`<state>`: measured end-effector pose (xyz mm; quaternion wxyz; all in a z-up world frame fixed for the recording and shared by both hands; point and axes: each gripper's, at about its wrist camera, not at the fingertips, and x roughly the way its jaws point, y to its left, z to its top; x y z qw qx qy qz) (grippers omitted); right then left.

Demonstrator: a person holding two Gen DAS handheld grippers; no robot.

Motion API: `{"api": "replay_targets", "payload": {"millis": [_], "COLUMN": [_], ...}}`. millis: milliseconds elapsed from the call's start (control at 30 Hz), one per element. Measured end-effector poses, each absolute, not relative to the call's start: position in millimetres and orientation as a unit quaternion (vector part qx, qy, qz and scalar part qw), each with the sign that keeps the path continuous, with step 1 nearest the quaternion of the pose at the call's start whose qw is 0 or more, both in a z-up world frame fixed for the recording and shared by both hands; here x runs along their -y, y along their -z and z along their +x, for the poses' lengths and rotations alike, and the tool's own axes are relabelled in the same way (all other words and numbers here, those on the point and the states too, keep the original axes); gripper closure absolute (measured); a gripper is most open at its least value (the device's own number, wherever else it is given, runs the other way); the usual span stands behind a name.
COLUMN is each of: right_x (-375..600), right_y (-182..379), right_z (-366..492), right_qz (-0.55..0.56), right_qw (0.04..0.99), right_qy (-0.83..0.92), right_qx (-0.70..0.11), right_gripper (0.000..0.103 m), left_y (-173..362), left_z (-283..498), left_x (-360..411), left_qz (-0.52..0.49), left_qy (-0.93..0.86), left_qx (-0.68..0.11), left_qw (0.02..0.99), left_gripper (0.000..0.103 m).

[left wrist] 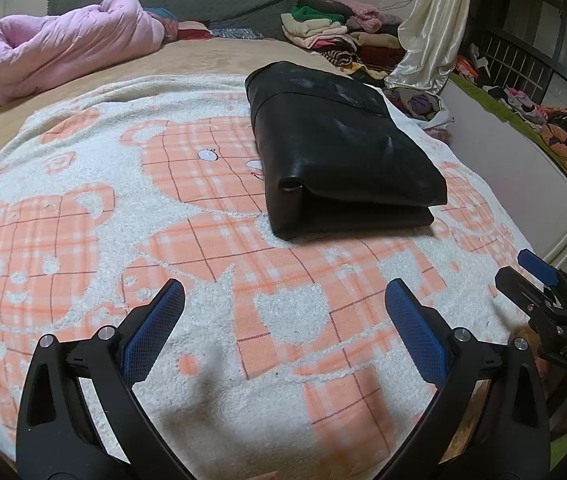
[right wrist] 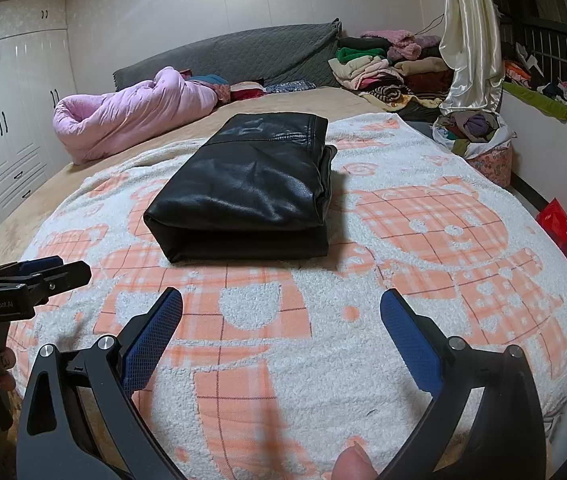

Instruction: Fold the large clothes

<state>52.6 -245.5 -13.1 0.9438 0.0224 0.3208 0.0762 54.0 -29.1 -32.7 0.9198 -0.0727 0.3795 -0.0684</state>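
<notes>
Both tools hover empty over the bed, the left tool (left wrist: 283, 296) and right tool (right wrist: 281, 306) each with blue-padded fingers spread apart; ahead lies a black leather garment (right wrist: 243, 188), folded into a thick, glossy rectangle, its long axis running away toward the headboard, resting on a fleecy white blanket (right wrist: 423, 280) patterned with orange plaid bears; a pink quilt (right wrist: 123, 116) sits rolled beyond.

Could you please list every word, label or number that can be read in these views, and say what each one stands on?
"DAS": on the black body of the right claw, seen from the left wrist.
"GenRobot AI": on the black body of the left claw, seen from the right wrist; the small print makes the first letters uncertain.
Red packet beside the bed: white print, too small to read.
Black leather garment: no readable text.
</notes>
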Motion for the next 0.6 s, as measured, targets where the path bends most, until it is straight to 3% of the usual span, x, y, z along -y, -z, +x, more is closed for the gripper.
{"api": "replay_targets", "payload": {"millis": [600], "right_x": [244.6], "right_y": [13.2], "right_z": [51.9], "right_qz": [0.021], "right_qw": [0.944], "right_qy": [-0.076], "right_qx": [-0.319], "right_gripper": [0.004], "left_y": [31.1], "left_z": [54.1], "left_x": [27.5], "left_qz": [-0.071], "left_qy": [0.064], "left_qx": [-0.382], "left_qw": [0.919], "left_gripper": [0.009]}}
